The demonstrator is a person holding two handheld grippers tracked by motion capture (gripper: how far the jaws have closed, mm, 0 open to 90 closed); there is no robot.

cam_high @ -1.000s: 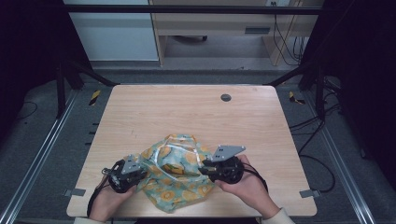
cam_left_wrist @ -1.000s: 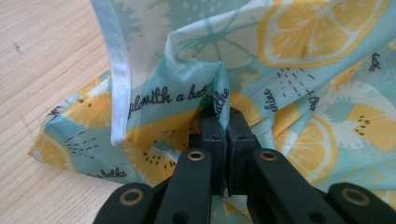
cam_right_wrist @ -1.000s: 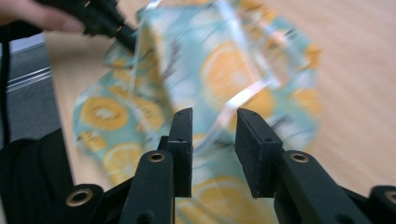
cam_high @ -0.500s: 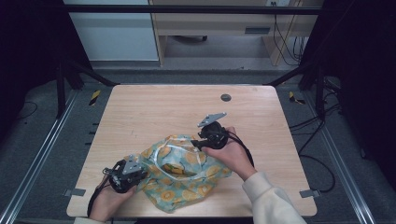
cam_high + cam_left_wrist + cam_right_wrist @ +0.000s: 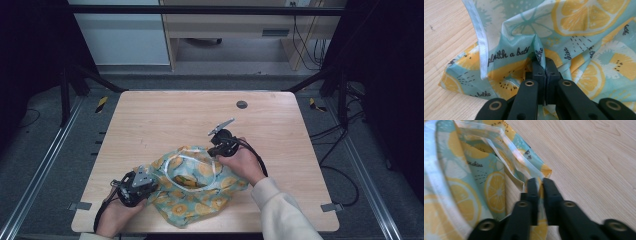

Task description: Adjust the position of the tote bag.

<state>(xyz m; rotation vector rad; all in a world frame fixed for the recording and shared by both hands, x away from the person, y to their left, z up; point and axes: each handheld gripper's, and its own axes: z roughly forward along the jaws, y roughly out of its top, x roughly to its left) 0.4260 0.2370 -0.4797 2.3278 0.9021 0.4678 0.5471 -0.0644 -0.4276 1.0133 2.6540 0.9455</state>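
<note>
1. One crumpled sheet of thin, glossy turquoise fabric printed with yellow lemon slices (image 5: 192, 187) lies on the near half of the light wooden desk (image 5: 165, 120) in the high view, between two hand-held grippers. The left gripper (image 5: 145, 184) sits at the sheet's near-left edge; the right gripper (image 5: 216, 150) sits at its far-right corner. Count: one sheet, two grippers, two hands, one small dark round insert (image 5: 241, 104) in the desk near the far edge. Risk: if the hands draw apart too fast, the slick material could probably slide free at either end.

2. One fold of the lemon-print sheet (image 5: 579, 32) is pinched between the left gripper (image 5: 545, 61) jaws in the left gripper view; the jaws are pressed together on it. The bite takes in a narrow ridge of fabric, not the white hemmed edge (image 5: 477, 37) beside it. Risk: a shallow bite on a ridge may let go under tension, or drag extra layers along.

3. One corner of the lemon-print sheet (image 5: 486, 185) runs between the right gripper (image 5: 540, 181) jaws in the right gripper view; the jaws have just been closing and now stand nearly together on the hemmed corner. The picture is slightly blurred. Risk: the hold sits very near the corner tip, so a small tug could likely strip it out.
</note>
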